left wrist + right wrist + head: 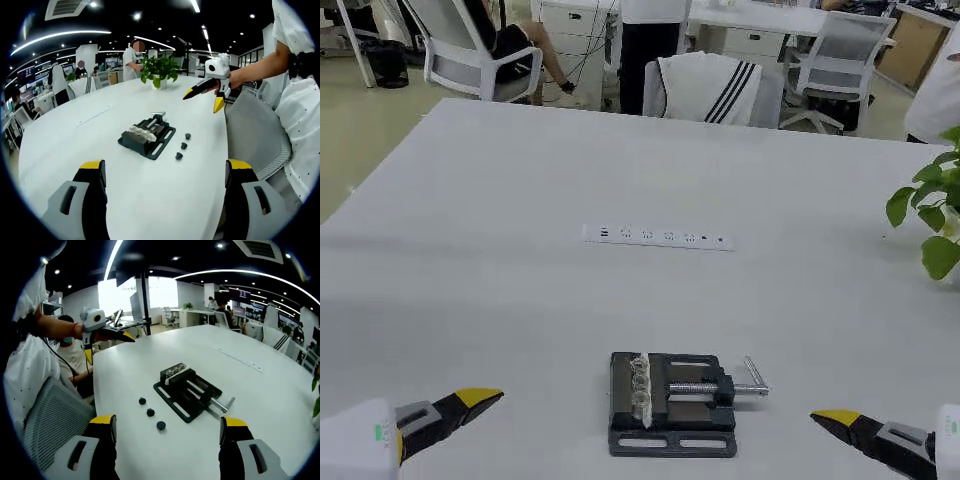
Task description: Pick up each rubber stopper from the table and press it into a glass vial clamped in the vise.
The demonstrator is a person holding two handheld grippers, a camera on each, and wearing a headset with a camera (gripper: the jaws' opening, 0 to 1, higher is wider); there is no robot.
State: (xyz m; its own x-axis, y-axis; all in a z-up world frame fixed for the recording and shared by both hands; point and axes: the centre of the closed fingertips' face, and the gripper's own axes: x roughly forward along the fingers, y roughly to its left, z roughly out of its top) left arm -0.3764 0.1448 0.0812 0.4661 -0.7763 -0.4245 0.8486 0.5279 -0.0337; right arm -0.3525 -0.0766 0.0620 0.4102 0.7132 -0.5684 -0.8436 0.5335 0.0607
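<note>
Three black rubber stoppers point(150, 412) lie in a row between the vise point(672, 403), which clamps a row of glass vials point(640, 385), and the near edge of the bench point(500, 300), while the left gripper point(165, 167) and right gripper point(167, 421) hover on either side, jaws wide and empty.

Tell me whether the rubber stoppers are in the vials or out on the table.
Out: three stoppers lie on the table beside the vise.

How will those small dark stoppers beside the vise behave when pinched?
Probably light and slightly squashy: each rubber stopper is tiny next to the vise. Round-looking, so one may roll or skitter on the smooth table if nudged off-centre.
</note>
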